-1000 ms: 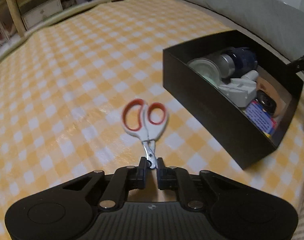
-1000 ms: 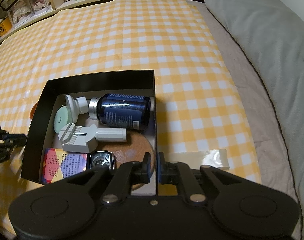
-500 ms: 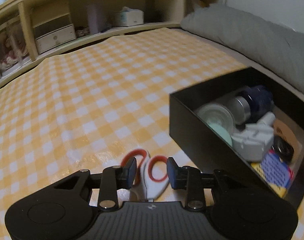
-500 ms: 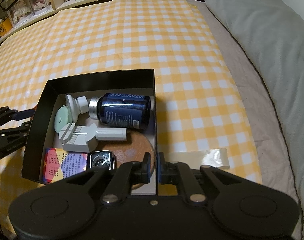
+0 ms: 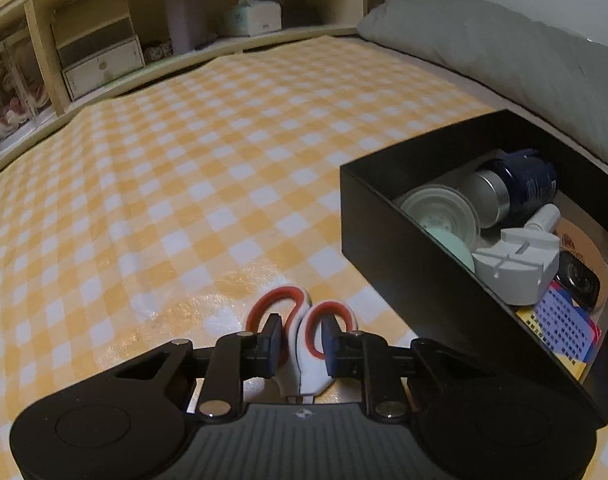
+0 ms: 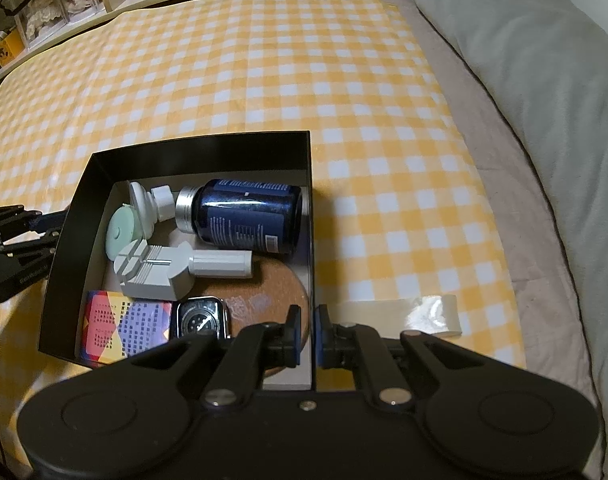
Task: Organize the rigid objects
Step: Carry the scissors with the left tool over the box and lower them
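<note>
White scissors with red-lined handles (image 5: 304,336) lie on the yellow checked cloth (image 5: 183,184), left of the black box (image 5: 388,236). My left gripper (image 5: 301,340) is open, its fingers on either side of the scissor handles. My right gripper (image 6: 307,330) is shut on the box's right wall (image 6: 311,240). The box holds a dark blue bottle (image 6: 247,216), a white tool (image 6: 163,266), a mint-green disc (image 6: 123,234), a smartwatch (image 6: 201,320), a colourful card pack (image 6: 123,330) and a cork coaster (image 6: 271,296). The left gripper also shows in the right wrist view (image 6: 19,232).
A grey pillow (image 6: 544,100) runs along the right side of the bed. A strip of clear tape (image 6: 404,312) lies on the cloth right of the box. Wooden shelves with drawers and a tissue box (image 5: 255,18) stand behind the bed.
My left gripper let go of the scissor blades, opened, and moved forward and low over the scissors until its fingers straddle the handles. The right gripper and box stayed still.
</note>
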Action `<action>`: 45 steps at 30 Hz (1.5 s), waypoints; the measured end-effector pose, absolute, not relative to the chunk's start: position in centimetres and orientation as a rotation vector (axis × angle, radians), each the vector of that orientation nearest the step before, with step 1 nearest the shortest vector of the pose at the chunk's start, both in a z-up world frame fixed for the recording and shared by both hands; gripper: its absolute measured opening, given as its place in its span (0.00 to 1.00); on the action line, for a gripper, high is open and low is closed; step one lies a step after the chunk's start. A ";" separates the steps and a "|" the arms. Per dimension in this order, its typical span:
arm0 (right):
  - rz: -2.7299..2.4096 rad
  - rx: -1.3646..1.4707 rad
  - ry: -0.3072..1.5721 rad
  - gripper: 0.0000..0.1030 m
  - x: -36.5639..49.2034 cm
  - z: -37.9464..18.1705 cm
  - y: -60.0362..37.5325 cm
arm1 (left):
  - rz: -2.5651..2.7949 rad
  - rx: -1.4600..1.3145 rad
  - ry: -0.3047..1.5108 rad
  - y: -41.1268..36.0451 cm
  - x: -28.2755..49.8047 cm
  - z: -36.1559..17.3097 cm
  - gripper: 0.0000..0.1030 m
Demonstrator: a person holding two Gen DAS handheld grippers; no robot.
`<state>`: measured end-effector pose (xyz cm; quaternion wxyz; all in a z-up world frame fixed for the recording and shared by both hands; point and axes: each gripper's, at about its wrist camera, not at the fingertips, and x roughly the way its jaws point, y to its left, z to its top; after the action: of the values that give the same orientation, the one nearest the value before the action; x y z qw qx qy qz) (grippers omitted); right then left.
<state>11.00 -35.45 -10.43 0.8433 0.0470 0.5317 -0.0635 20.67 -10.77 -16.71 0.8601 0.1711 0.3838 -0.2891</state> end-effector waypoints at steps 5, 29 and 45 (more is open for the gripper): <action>-0.135 0.099 1.123 0.07 11.0 -10.4 -35.5 | -0.602 0.281 0.828 -10.0 20.9 -16.5 0.17; -0.134 0.097 1.124 0.07 11.1 -10.4 -35.5 | -0.715 0.015 0.620 -10.4 18.0 -6.5 0.14; -0.134 0.096 1.125 0.07 11.0 -10.4 -35.4 | -0.943 0.154 0.781 -14.5 15.7 -7.8 0.13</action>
<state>11.01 -35.42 -10.42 0.8427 0.0456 0.5327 -0.0636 15.68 -14.52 -7.79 0.8158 0.0720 0.3660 -0.4420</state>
